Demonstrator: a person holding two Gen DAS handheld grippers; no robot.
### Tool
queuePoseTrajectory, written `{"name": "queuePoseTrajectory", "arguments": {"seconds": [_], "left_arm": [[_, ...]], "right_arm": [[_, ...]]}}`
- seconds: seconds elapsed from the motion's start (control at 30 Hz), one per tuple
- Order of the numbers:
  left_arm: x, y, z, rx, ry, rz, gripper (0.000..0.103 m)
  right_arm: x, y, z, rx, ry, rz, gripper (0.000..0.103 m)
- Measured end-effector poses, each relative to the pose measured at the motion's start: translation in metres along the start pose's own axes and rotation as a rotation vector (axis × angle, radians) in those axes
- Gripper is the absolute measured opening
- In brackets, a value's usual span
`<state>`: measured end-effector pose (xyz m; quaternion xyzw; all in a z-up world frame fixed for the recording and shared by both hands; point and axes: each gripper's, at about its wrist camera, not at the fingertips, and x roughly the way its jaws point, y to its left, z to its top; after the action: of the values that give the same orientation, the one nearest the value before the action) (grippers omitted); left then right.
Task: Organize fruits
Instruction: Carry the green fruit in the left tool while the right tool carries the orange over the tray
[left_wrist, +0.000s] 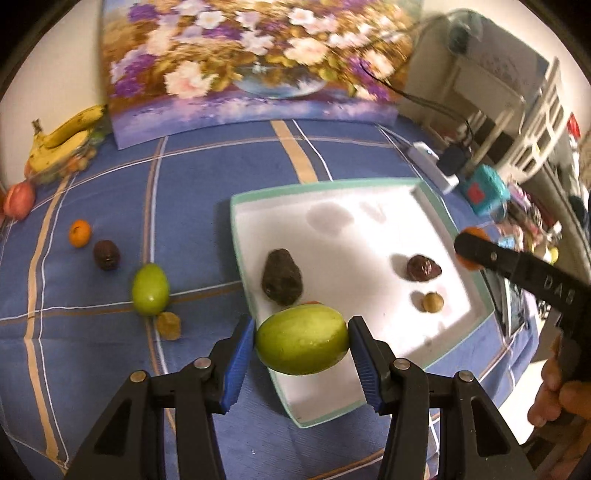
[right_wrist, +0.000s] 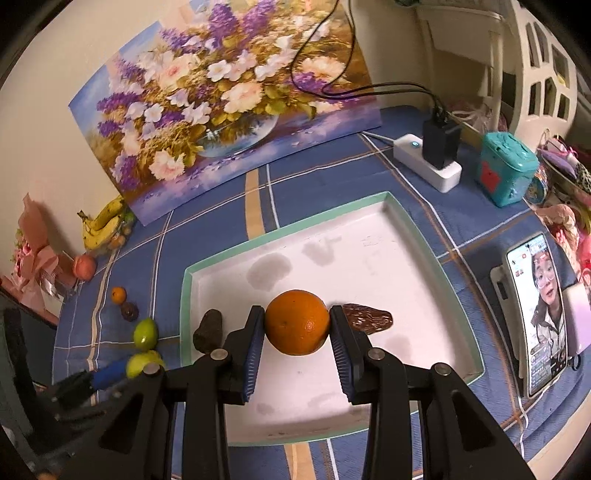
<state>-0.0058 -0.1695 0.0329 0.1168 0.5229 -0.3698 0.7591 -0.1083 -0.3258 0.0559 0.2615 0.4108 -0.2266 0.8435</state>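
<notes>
1. Left wrist view: the left claw (left_wrist: 302, 341) grips a green fruit (left_wrist: 302, 341) between its blue pads, over the near edge of the white tray (left_wrist: 436, 192). In the tray lie a dark lumpy fruit (left_wrist: 282, 277), a brown fruit (left_wrist: 423, 268) and a small tan one (left_wrist: 433, 302). Left on the blue cloth: another green fruit (left_wrist: 150, 289), a small orange (left_wrist: 79, 233), a dark fruit (left_wrist: 106, 254) and a yellowish piece (left_wrist: 168, 325).

2. Right wrist view: the right claw (right_wrist: 297, 328) clamps an orange (right_wrist: 297, 322) above the tray's middle. Roughly halfway, I judge; two fruits are in transit and several are still outside the tray.
</notes>
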Motion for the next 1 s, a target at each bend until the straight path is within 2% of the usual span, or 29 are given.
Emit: {"name": "queuePoseTrajectory", "arguments": {"seconds": [0.27,0.7,1.0], "left_arm": [[0.018,-0.018,-0.007,0.063,0.058,0.025,0.054],[0.048,-0.033,-0.019,0.133,0.15,0.068,0.054],[0.06,-0.034,-0.022,0.143,0.19,0.088,0.055]], "right_arm": [[0.009,-0.01,-0.003,0.018,0.035,-0.004,0.037],[0.06,-0.015,-0.021,0.027,0.208,-0.022,0.037],[0.077,-0.019,-0.028,0.033,0.271,-0.045,0.037]]}}
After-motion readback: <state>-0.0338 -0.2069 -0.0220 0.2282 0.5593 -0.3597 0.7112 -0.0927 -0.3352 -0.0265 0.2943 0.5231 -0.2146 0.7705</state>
